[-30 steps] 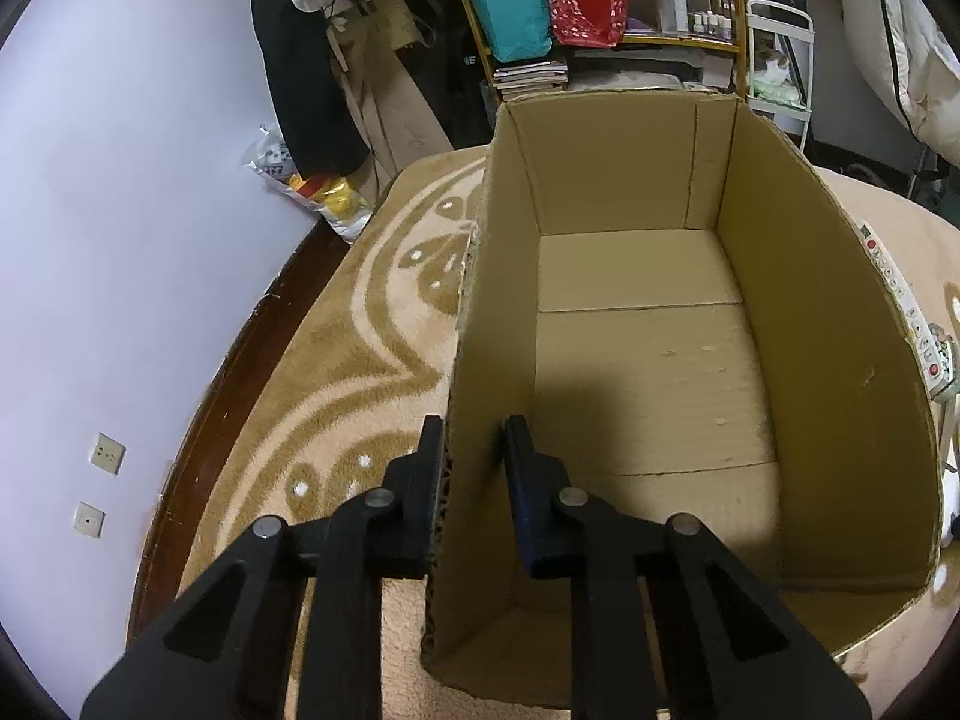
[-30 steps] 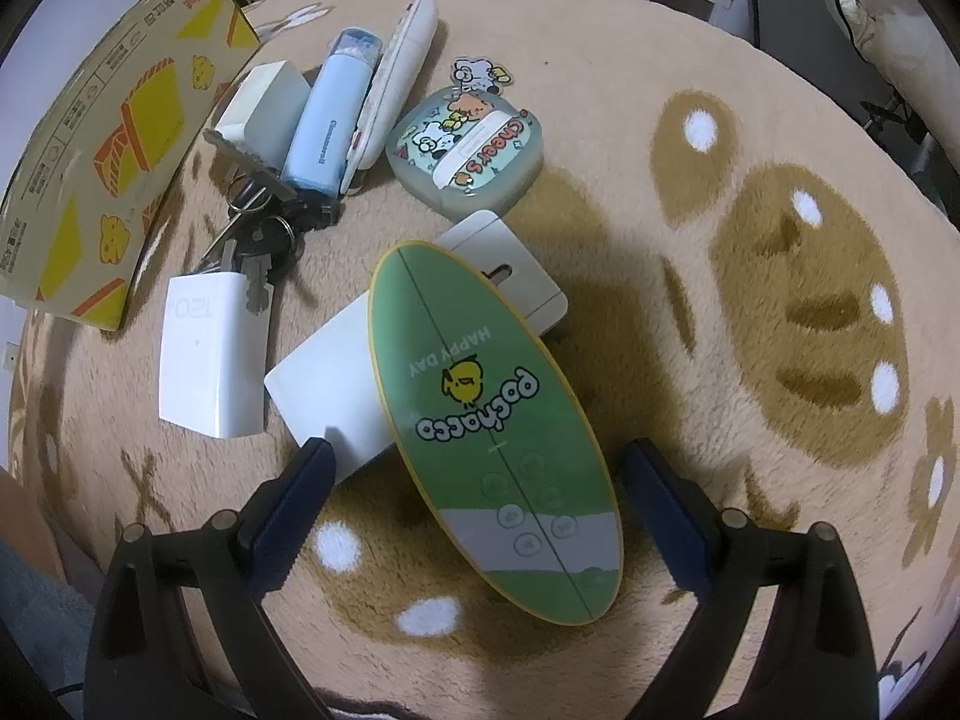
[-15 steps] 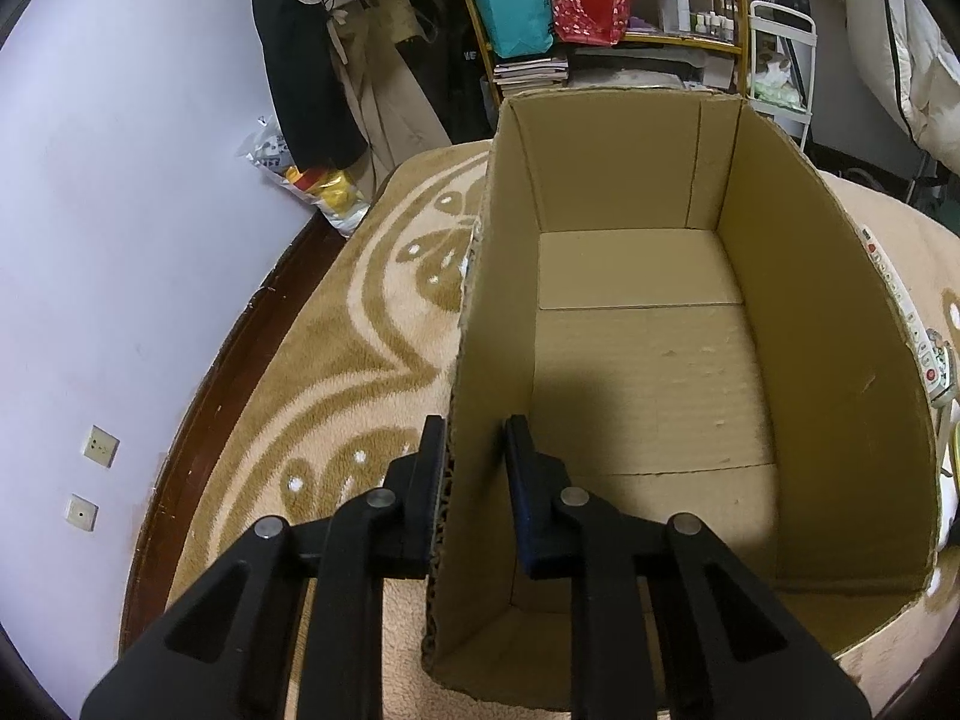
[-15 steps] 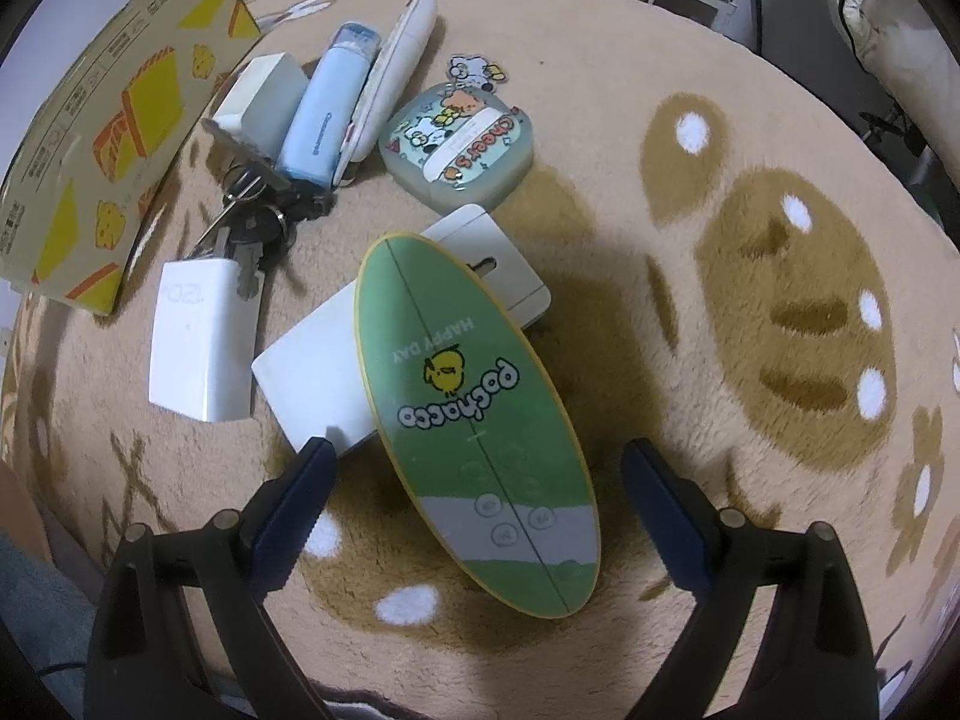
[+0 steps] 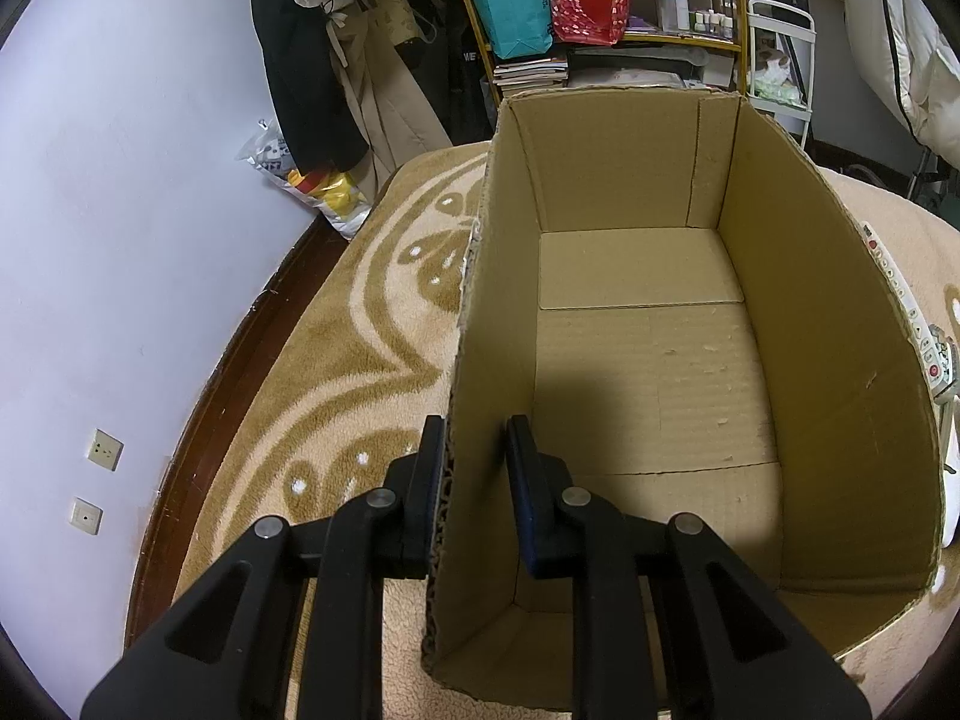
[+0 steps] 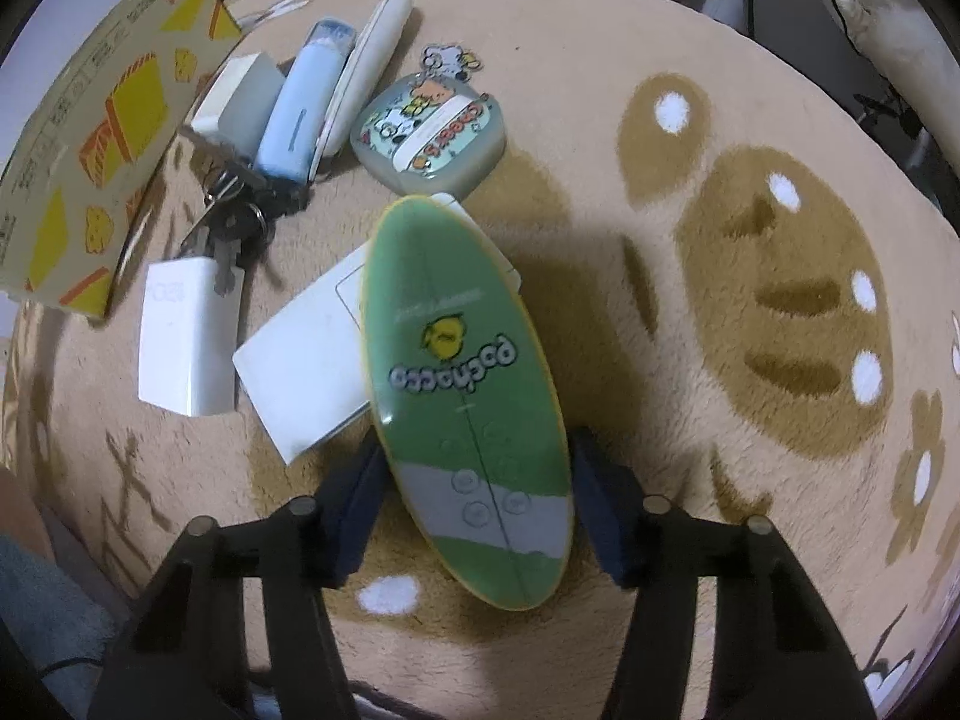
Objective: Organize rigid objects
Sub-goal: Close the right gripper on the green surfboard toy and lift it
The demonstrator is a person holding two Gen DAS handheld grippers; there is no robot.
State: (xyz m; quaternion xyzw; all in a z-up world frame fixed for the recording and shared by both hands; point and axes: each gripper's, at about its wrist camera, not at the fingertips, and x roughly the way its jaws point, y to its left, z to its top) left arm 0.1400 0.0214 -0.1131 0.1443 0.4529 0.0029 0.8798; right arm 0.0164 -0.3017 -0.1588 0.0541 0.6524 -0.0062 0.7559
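Observation:
My left gripper (image 5: 474, 471) is shut on the left wall of an open, empty cardboard box (image 5: 828, 312), with one finger outside the wall and one inside. In the right wrist view a green oval board (image 6: 462, 384) with a yellow cartoon print lies on the carpet, partly over a flat white card (image 6: 300, 366). My right gripper (image 6: 477, 498) is closed in on the board's near end, a finger against each edge. Beyond lie a white charger (image 6: 183, 348), keys (image 6: 231, 225), a pale blue case (image 6: 300, 120), a white remote (image 6: 366, 78) and a cartoon tin (image 6: 429, 132).
The box's printed outer side (image 6: 90, 150) stands at the left of the pile, with a white cube (image 6: 240, 96) beside it. A patterned tan carpet (image 6: 750, 240) covers the floor. A white wall (image 5: 120, 240), hanging clothes and a shelf (image 5: 600, 30) stand behind the box.
My right gripper's fingers have drawn in from wide open to the green board's edges, and the board sits more upright in view. The left gripper still holds the box wall.

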